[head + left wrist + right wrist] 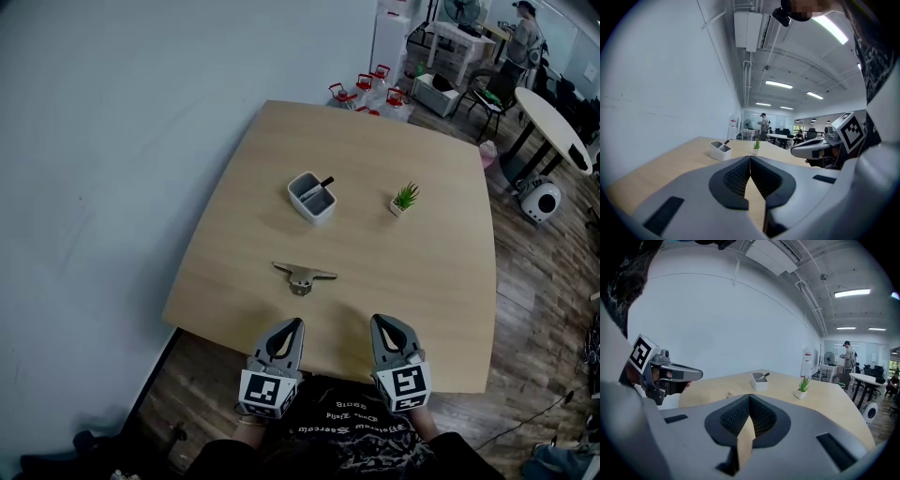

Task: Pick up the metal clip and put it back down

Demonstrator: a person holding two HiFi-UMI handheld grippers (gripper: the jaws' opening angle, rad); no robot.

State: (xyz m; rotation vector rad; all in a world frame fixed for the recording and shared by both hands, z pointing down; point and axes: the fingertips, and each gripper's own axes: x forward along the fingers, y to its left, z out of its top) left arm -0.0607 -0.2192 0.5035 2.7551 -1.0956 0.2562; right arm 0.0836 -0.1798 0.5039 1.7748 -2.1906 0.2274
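The metal clip [302, 277] lies flat on the wooden table [441, 281], a little nearer than the middle; a sliver of the metal clip [728, 395] shows past the right gripper's body. My left gripper [296, 324] hovers at the near edge, just below and slightly left of the clip, its jaws shut with nothing between them. My right gripper [379, 322] is beside it to the right, also shut and holding nothing. In the left gripper view my left gripper [750, 157] has its tips touching; in the right gripper view my right gripper [749, 397] looks the same.
A white holder [311, 197] with a dark pen stands beyond the clip. A small potted plant [405, 199] is to its right. Chairs, a round white table [562, 127] and a person [522, 37] stand at the far right of the room.
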